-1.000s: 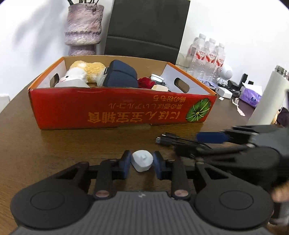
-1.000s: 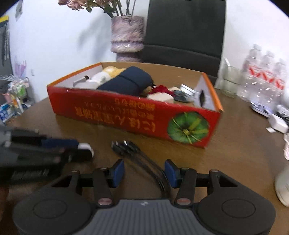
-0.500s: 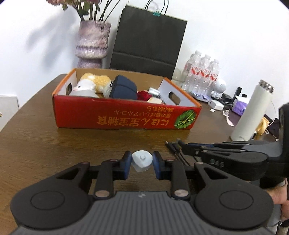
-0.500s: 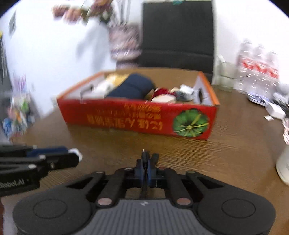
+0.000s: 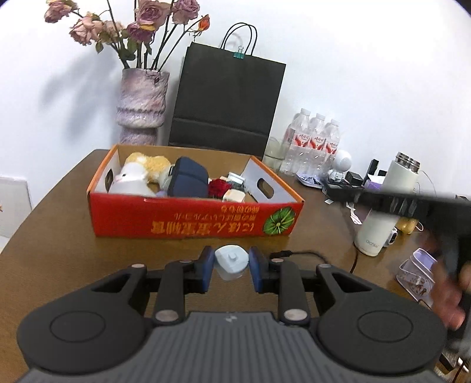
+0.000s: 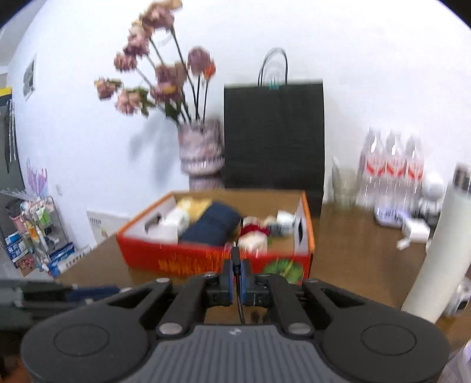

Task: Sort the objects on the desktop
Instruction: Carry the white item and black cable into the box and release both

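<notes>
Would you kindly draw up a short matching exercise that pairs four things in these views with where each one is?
Things:
1. white charger plug
2. black cable
3. navy pouch
4. dried roses

Places:
A. in the purple vase
B. in the red box
C. between the left gripper's pads
D. pinched in the right gripper

Pairs: 1-C, 2-D, 3-B, 4-A

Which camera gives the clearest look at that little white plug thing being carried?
The left wrist view. There the white plug sits sharp and centred between the blue pads of the left gripper, which is shut on it. The right wrist view is blurred, and the plug cannot be made out there.
</notes>
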The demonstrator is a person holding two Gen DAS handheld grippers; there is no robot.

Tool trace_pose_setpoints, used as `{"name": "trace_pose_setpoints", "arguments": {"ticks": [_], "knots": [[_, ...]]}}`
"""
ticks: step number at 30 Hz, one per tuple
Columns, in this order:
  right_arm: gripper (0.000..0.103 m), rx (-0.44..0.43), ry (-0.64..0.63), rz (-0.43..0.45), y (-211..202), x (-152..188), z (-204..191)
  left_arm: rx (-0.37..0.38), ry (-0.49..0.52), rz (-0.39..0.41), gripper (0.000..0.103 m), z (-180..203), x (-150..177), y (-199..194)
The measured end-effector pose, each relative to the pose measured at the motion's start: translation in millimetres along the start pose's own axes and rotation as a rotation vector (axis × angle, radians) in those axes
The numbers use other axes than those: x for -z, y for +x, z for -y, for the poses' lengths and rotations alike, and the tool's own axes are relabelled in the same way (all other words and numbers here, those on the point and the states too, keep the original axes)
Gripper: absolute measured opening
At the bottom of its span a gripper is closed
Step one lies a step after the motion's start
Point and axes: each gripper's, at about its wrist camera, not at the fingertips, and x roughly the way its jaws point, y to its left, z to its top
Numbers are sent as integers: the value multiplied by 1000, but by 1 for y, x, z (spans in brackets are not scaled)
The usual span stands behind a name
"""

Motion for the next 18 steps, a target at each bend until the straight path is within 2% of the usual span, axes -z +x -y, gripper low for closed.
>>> {"name": "trace_pose_setpoints", "arguments": {"ticks": [5,11,15,18], "knots": [[4,14,-46,88,1,-54,7,30,21,35,27,-1,-32,8],[4,52,-103,185,25,-122,8,56,50,69,27,-1,-77,33],[4,73,-125,208,51,-154,4,62,63,83,27,-5,-99,51],[4,68,-99,186,77,-164,9,58,71,80,27,-9,-109,67]]}}
